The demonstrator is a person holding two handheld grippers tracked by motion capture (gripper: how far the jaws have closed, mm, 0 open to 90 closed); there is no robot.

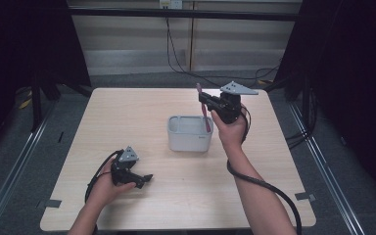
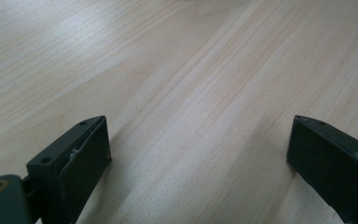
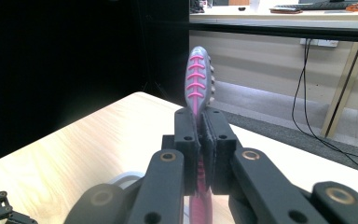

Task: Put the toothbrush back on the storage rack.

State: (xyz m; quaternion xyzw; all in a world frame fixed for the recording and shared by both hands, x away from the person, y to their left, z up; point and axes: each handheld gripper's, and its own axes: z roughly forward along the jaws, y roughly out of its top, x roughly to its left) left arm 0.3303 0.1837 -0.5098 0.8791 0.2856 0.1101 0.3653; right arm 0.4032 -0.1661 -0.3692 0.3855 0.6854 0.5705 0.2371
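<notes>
the right hand-held gripper (image 3: 200, 140) pinches a pink toothbrush (image 3: 198, 81) above the grey tub (image 1: 190, 133); a loose grip could drop it onto the desk (image 1: 127, 122).

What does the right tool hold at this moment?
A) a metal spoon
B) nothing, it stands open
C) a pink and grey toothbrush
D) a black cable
C: the right tool is shut on the pink and grey toothbrush, whose head rises above the jaws, over the grey container.

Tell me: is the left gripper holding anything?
No: the left gripper has its jaws wide apart, with bare wooden table between them.
</notes>
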